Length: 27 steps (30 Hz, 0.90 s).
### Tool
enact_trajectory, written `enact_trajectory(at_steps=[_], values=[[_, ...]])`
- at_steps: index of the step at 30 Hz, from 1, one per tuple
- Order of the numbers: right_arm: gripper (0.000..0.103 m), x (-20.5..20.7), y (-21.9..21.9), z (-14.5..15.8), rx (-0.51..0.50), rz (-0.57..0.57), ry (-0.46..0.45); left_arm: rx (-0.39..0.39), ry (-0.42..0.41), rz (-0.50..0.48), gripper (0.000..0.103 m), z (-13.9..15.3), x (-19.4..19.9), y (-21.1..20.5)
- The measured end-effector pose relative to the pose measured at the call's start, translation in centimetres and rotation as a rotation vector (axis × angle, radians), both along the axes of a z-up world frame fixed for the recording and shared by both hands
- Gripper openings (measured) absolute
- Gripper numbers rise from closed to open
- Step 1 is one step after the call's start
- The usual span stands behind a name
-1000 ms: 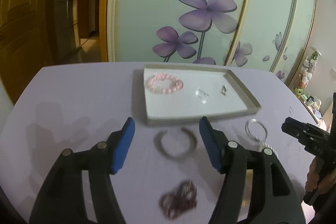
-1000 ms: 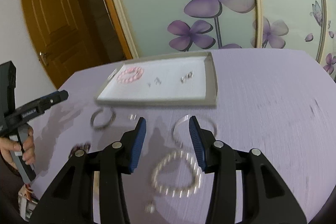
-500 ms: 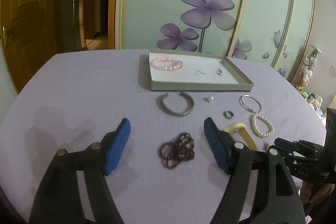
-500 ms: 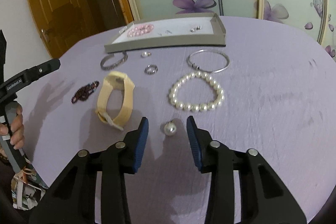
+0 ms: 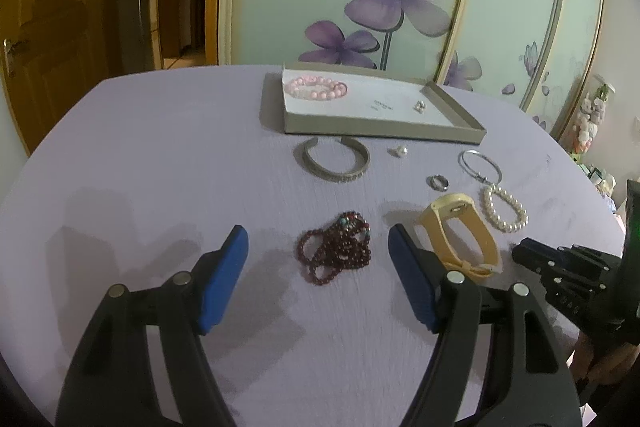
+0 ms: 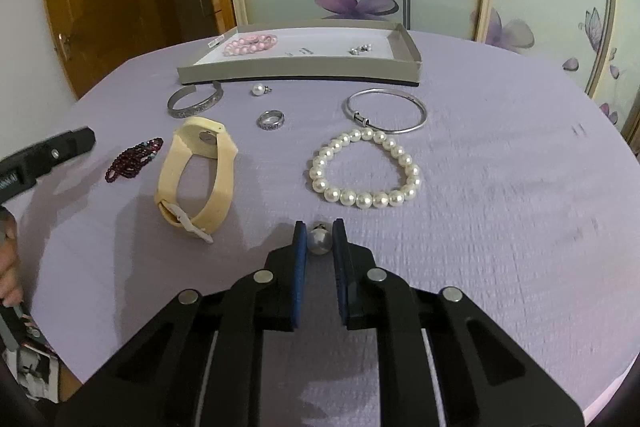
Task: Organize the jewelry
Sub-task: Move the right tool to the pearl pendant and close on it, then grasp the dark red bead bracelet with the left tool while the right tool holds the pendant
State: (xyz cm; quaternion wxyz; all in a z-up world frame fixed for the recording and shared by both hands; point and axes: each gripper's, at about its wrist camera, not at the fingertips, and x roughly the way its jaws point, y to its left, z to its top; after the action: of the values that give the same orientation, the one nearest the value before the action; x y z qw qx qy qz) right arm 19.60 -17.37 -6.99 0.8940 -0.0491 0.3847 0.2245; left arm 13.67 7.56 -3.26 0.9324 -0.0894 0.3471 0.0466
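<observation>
Already the right gripper (image 6: 319, 242) has just been closing, and its blue pads now pinch the small round pearl stud (image 6: 319, 241) low on the lilac tablecloth (image 6: 500, 187). From there the grey cardboard tray (image 6: 296, 71) lies at twelve o'clock, beyond the white pearl bracelet (image 6: 365, 169).

Only the left wrist view shows the left gripper (image 5: 318, 247) spread wide, the dark red bead strand (image 5: 336, 253) lying untouched between its pads; the pinched stud cannot be made out there.

A round lilac table (image 6: 500, 195) is carrying a grey tray (image 6: 304, 73); bracelets, a ring and pearls are lying loose in front of the tray.
</observation>
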Motion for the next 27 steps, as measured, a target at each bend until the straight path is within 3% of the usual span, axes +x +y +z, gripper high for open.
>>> enact_trajectory(at_steps=[9, 12, 27], values=[[0.014, 0.4, -0.7, 0.8, 0.033, -0.015, 0.004, 0.023, 0.092, -0.006, 0.074, -1.8, 2.6, -1.1], [0.013, 0.5, -0.6, 1.2, 0.039, -0.009, -0.004, -0.015, 0.154, -0.008, 0.073, -2.6, 4.0, -1.1], [0.014, 0.7, -0.6, 2.6, 0.061, 0.004, -0.024, 0.073, 0.202, 0.0, 0.072, -2.9, 5.3, -2.9]])
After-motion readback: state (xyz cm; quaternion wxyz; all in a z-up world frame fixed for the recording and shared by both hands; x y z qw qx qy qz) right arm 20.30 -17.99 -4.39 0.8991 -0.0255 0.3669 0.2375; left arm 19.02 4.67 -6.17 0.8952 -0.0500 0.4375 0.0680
